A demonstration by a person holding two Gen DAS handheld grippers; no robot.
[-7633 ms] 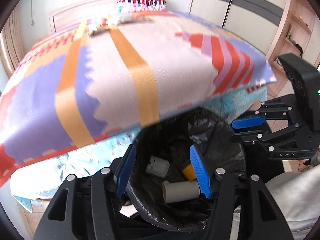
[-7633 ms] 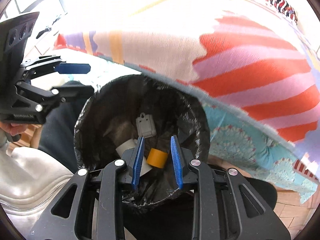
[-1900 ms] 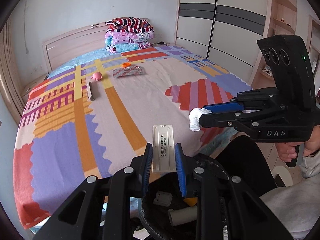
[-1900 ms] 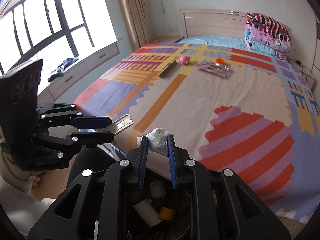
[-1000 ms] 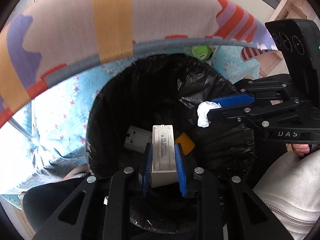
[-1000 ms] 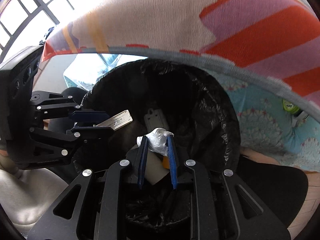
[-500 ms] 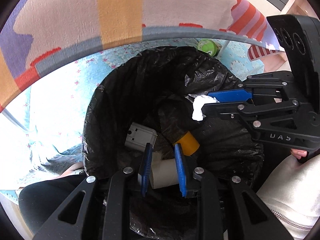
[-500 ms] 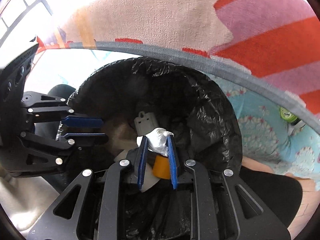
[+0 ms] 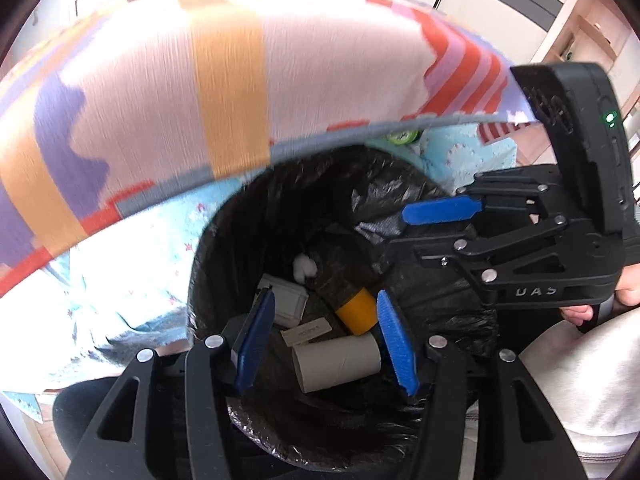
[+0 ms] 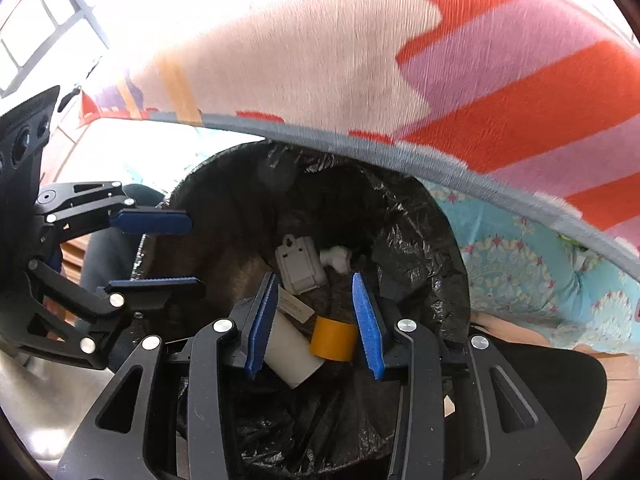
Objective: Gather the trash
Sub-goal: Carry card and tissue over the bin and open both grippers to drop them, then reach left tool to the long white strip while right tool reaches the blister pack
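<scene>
The bin with its black liner (image 9: 208, 248) stands against the bed's edge, below both grippers. At its bottom lie a white paper wad (image 9: 305, 267), a grey plastic box (image 9: 286, 300), a yellow tape roll (image 9: 357, 311), a flat labelled plate (image 9: 306, 332) and a cardboard tube (image 9: 338, 362). My left gripper (image 9: 324, 296) hangs over the bin with its jaws opening and nothing between them. My right gripper (image 10: 314, 280) hangs over the wad (image 10: 338, 260) and box (image 10: 300, 266), its jaws also opening and empty. Each gripper shows in the other's view: right gripper (image 9: 404, 228), left gripper (image 10: 194, 250).
The bed's striped cover (image 9: 224, 80) overhangs the bin's far rim, with a blue sheet (image 10: 520, 264) below it. A green object (image 9: 402, 136) lies under the bed. A person's pale sleeve (image 9: 580, 380) is at the right and wardrobe doors (image 9: 500, 0) stand behind.
The flat plate has left my left gripper and the white wad has left my right one; both now lie in the bin. Both jaws have spread wider. The left gripper has risen a little.
</scene>
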